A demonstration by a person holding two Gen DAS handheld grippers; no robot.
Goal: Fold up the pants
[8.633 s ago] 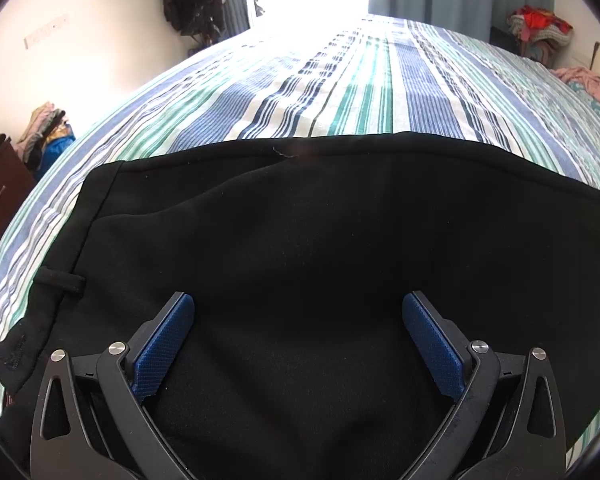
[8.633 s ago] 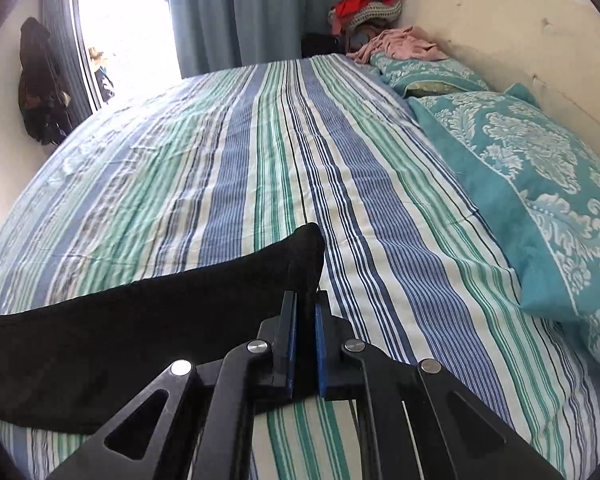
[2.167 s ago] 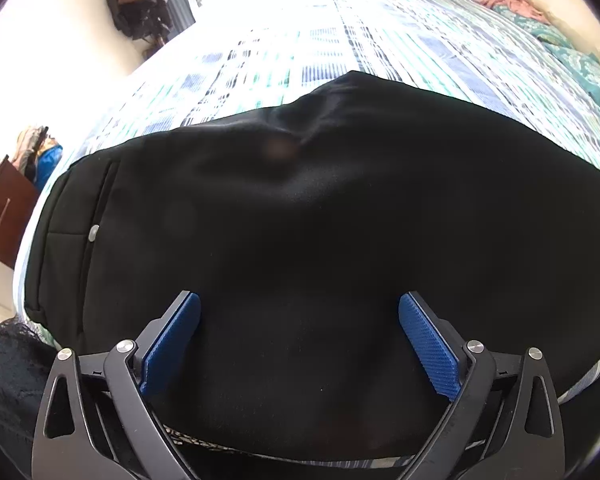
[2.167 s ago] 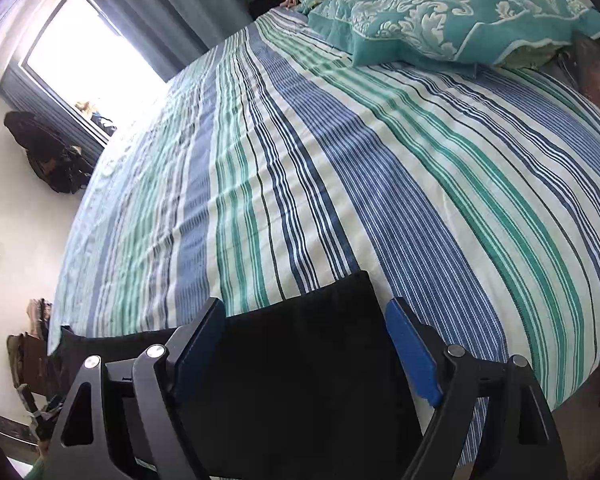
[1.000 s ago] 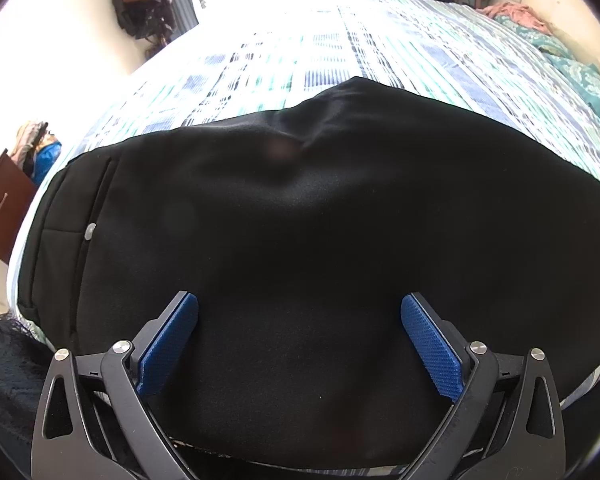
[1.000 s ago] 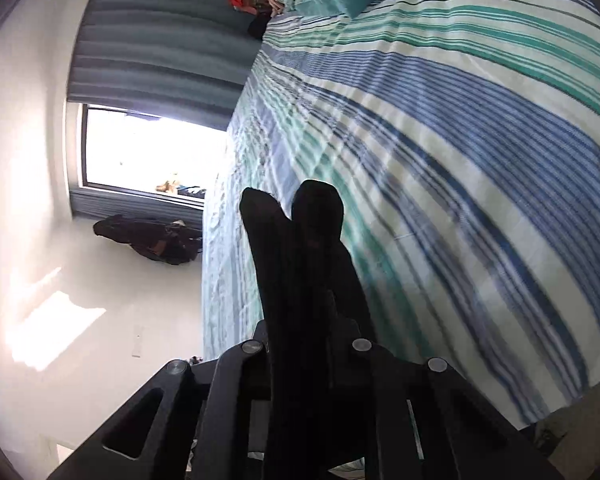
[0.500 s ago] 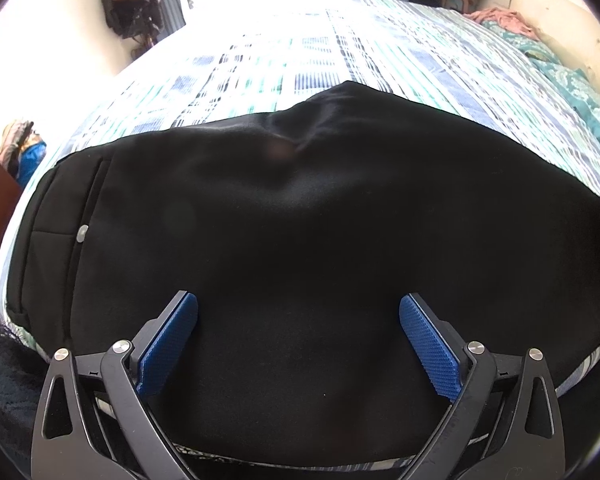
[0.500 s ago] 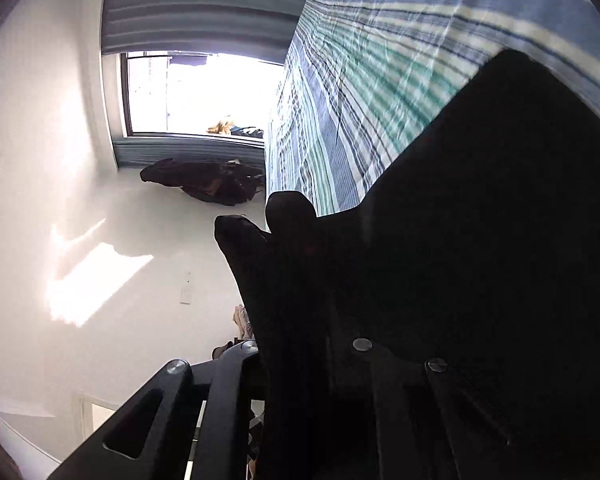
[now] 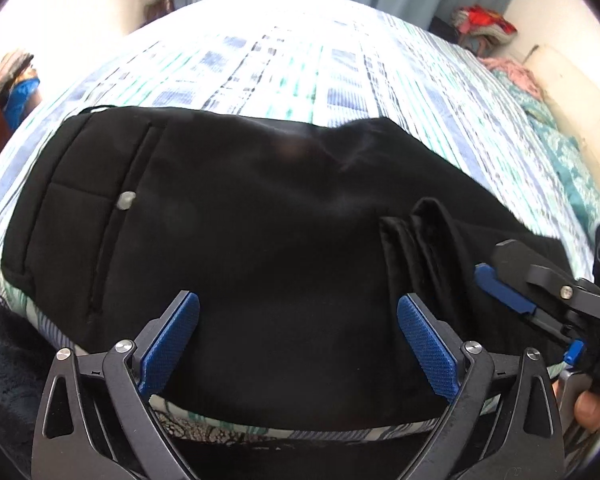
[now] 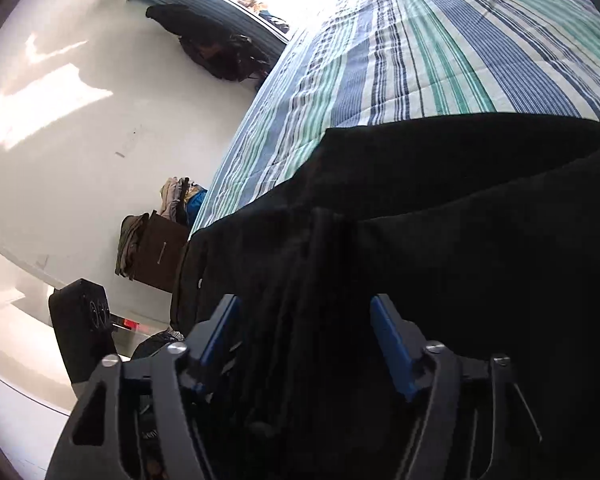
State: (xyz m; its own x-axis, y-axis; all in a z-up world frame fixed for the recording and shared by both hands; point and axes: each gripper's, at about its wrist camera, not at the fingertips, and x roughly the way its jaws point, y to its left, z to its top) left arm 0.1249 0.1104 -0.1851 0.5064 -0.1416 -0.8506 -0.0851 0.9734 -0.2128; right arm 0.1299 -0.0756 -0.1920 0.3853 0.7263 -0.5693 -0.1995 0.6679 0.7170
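Black pants [image 9: 260,216] lie on the striped bed [image 9: 300,60], back pocket and button toward the left. The leg ends [image 9: 420,240] are folded over onto the upper part, bunched in a ridge. My left gripper [image 9: 298,344] hovers open over the near edge of the pants, with only flat cloth below it. My right gripper [image 9: 488,268] comes in from the right at the folded leg ends. In the right wrist view its jaws [image 10: 306,340] are opening. The bunched leg hem [image 10: 300,280] lies between the blue pads without being pressed.
Teal pillows [image 9: 572,168] and a clothes pile [image 9: 480,26] are at the far right of the bed. A brown cabinet [image 10: 160,256] with clothes on it stands by the wall beyond the bed's left edge. A hand [image 9: 588,408] holds the right gripper.
The right gripper swept the pinched leg ends across onto the upper part of the pants and its jaws parted. It now shows in the left wrist view. The left gripper shifted slightly.
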